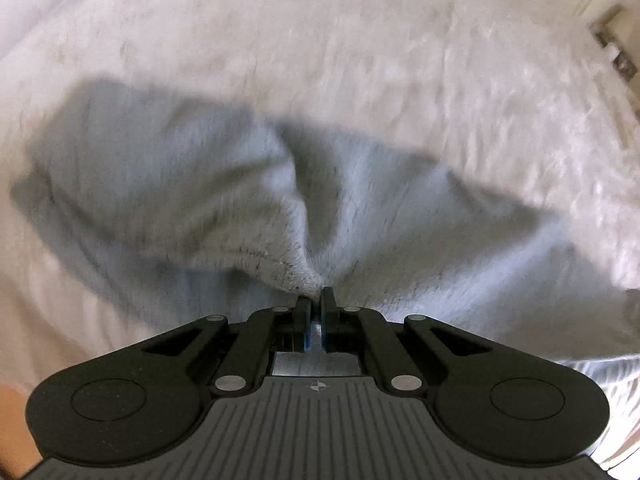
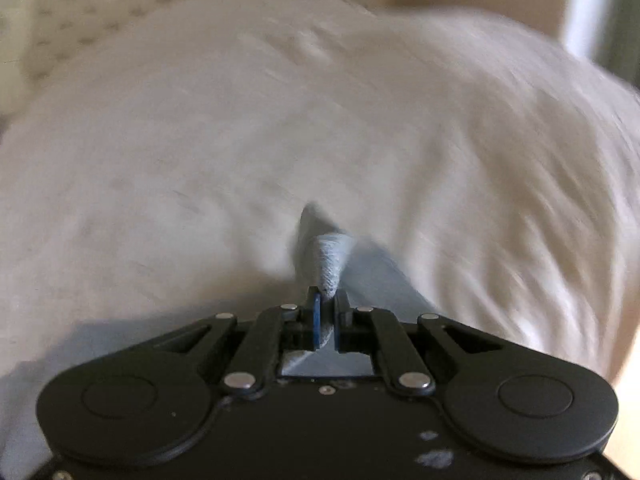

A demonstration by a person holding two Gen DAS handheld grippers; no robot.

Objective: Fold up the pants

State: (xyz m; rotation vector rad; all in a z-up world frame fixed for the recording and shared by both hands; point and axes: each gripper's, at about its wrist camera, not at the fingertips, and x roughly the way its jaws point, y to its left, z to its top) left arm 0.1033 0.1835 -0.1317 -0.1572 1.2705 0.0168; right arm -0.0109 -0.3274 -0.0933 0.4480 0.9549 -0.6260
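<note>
Tongs — left tongs [image 1: 316, 300] and right tongs [image 2: 327, 300] — each pinch pants [image 1: 200, 184]

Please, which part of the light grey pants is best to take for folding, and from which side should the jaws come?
Probably the edge, from above. Both grippers, left and right, already pinch bunched edge cloth of the pants, which sag limp over the white bed cover. Flat cloth gives no other hold.

1. No readable text, labels, brands or numbers in either wrist view.
2. Only mark: a small round crosshair sign [image 1: 318, 386] printed on the ribbed grey housing of the left gripper [image 1: 317, 297]; no lettering beside it.
</note>
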